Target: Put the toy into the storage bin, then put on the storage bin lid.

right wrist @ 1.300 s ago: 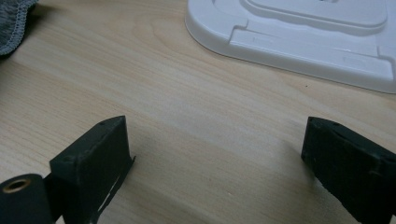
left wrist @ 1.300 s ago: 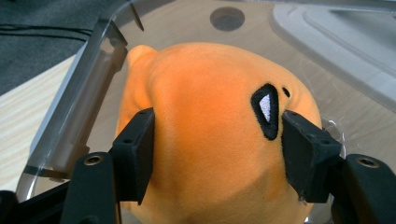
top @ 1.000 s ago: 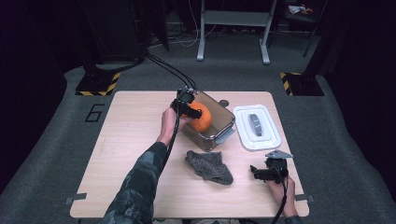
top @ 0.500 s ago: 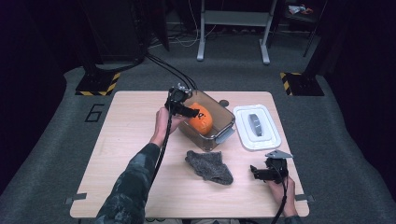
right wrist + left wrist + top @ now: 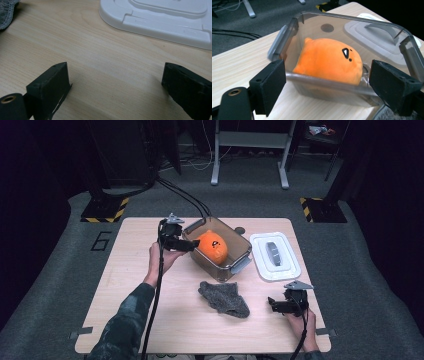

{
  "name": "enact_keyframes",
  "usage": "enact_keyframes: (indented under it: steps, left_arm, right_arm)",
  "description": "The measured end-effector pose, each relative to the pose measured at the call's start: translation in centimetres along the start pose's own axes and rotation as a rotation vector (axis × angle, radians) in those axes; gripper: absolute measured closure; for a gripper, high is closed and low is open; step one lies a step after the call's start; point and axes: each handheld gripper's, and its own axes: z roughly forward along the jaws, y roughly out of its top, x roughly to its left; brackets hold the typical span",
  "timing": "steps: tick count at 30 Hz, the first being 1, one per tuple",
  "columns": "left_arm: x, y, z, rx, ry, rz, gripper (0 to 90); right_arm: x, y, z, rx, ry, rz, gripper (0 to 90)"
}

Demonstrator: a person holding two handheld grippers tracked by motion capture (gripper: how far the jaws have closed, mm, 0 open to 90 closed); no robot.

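Observation:
An orange plush toy (image 5: 212,246) with a small black face lies inside a clear grey container (image 5: 240,257) at mid-table. My left gripper (image 5: 192,246) hovers at the container's left rim and points toward the toy. Its jaws have just been opening and nothing sits between them. In the left gripper view the plush toy (image 5: 329,60) rests behind the container's near wall (image 5: 324,83), beyond my left gripper (image 5: 328,72). My right gripper (image 5: 272,305) rests low at the front right of the table. In the right gripper view my right gripper (image 5: 115,72) stands wide over bare wood.
A white lid (image 5: 275,256) with a grey handle lies right of the container, its edge just ahead of the right gripper as the lid (image 5: 162,15). A crumpled grey cloth (image 5: 224,297) lies in front of the container. Black cables trail off the table's far edge.
The left gripper has drawn back to the left, from over the container to its rim, leaving the orange plush inside. The right hand has stayed put.

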Motion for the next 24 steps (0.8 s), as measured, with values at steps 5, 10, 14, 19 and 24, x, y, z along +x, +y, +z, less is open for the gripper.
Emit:
enact_keyframes:
  steps: [5,10,14,19,24]
  left_arm:
    - [0.4,-1.6,-1.7,-0.027,0.012,-0.009,13.3]
    - [0.7,-3.3,-2.9,-0.042,0.021,-0.005,12.9]
    - [1.3,-4.7,-3.5,-0.028,0.035,-0.002,12.6]
    - [2.0,-6.3,-3.8,-0.018,0.056,-0.016,11.7]
    - [2.9,-8.5,-3.6,-0.004,0.082,-0.035,10.3]
  right_arm:
    - [-0.1,0.0,0.0,0.000,-0.001,-0.008,6.4]
    - [-0.1,0.0,0.0,-0.002,-0.002,-0.006,6.3]
    - [-0.1,0.0,0.0,-0.002,-0.003,-0.006,5.8]
    - [-0.1,0.0,0.1,-0.002,-0.004,-0.010,5.7]
    - [-0.1,0.0,0.1,-0.003,-0.003,-0.010,5.7]
